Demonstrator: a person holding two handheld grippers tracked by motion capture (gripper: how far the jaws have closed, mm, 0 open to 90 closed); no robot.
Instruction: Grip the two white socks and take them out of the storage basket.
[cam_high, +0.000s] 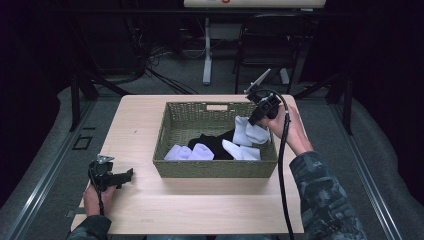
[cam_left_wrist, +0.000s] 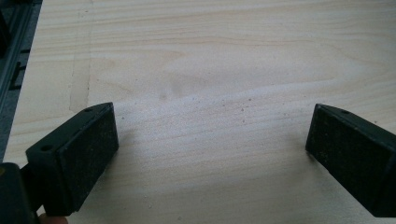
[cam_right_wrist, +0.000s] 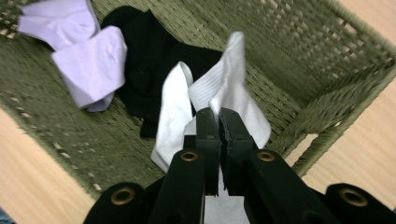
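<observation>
- Green woven basket (cam_high: 215, 169) at the middle of the wooden surface (cam_high: 200, 210), taken as landmark.
- Right tongs (cam_high: 251, 121) over the basket's right end, pressed together on a white sock (cam_high: 248, 131); seen along the jaws as pinching the white sock (cam_right_wrist: 233, 88) with its upper fold sticking up past the tips.
- Sock lifted partly off the basket floor, hanging from the pinch at the right inner wall.
- Inside the basket: a black sock (cam_high: 215, 142) across the middle, two pale rolled socks (cam_high: 190, 152) at the front left, another white sock (cam_high: 240, 151) lying flat at the front right.
- From the right gripper view: black sock (cam_right_wrist: 149, 70) just beyond the pinched one, pale socks (cam_right_wrist: 88, 60) farther along the weave.
- Left tongs (cam_high: 122, 177) well to the left of the basket, near the surface's front left corner, held low in a hand (cam_high: 95, 197).
- Left tongs (cam_left_wrist: 210, 154) spread wide, nothing between them, bare wood grain below.
- Dark cable (cam_high: 282, 165) trailing from the right tongs down past the basket's right end.
</observation>
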